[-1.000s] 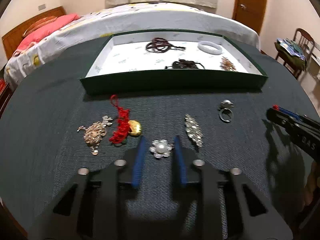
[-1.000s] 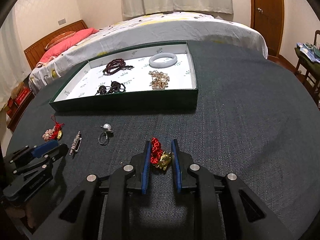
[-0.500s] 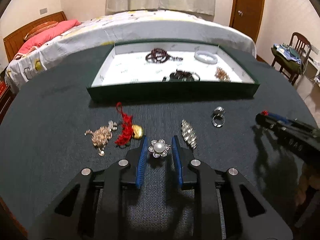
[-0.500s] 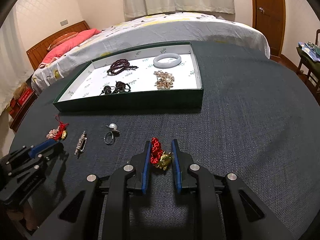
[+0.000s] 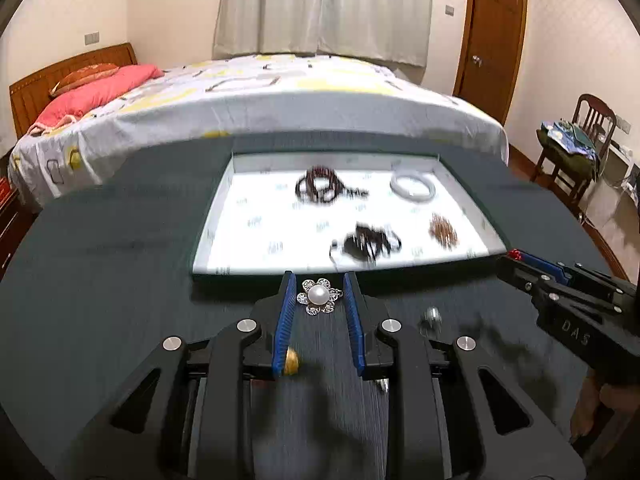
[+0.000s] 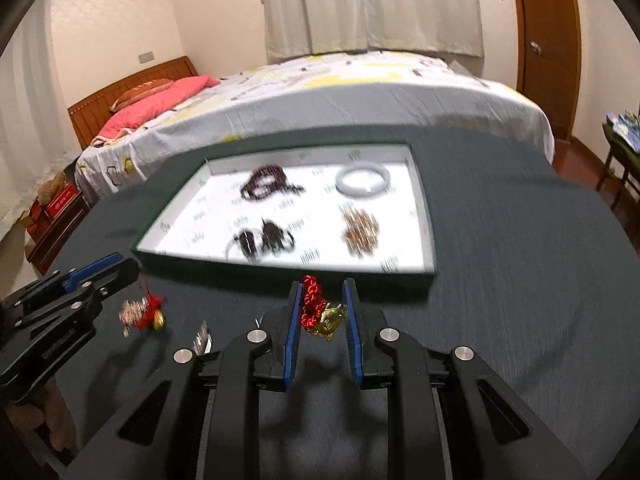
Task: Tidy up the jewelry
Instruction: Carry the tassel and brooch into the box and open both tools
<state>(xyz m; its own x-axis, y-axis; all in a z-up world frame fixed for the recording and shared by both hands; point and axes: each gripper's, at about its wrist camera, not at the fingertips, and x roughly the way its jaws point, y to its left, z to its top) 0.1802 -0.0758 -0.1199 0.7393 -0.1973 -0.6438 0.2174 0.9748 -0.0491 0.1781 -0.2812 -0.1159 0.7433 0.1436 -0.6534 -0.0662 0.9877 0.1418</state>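
Observation:
My left gripper [image 5: 319, 286] is shut on a silver flower brooch with a pearl [image 5: 319, 296] and holds it above the dark table, just before the green tray [image 5: 208, 232]. My right gripper [image 6: 320, 292] is shut on a red knotted charm with a gold figure [image 6: 320, 312], also lifted near the tray's [image 6: 428, 216] front wall. The tray holds a dark bead bracelet [image 5: 320, 190], a white bangle [image 5: 412, 188], a black bracelet [image 5: 368, 242] and a brown cluster [image 5: 443, 231].
On the table lie a pearl ring [image 5: 433, 316], a gold charm [image 5: 291, 360], a red-and-gold charm with a silver piece [image 6: 144, 314] and a crystal bar brooch [image 6: 202, 338]. A bed [image 5: 260, 96] stands behind the table, a chair [image 5: 576, 148] at the right.
Both grippers have lifted their pieces off the table and moved forward toward the tray, which now looks closer and blurred. The remaining loose pieces have dropped below and beside the fingers.

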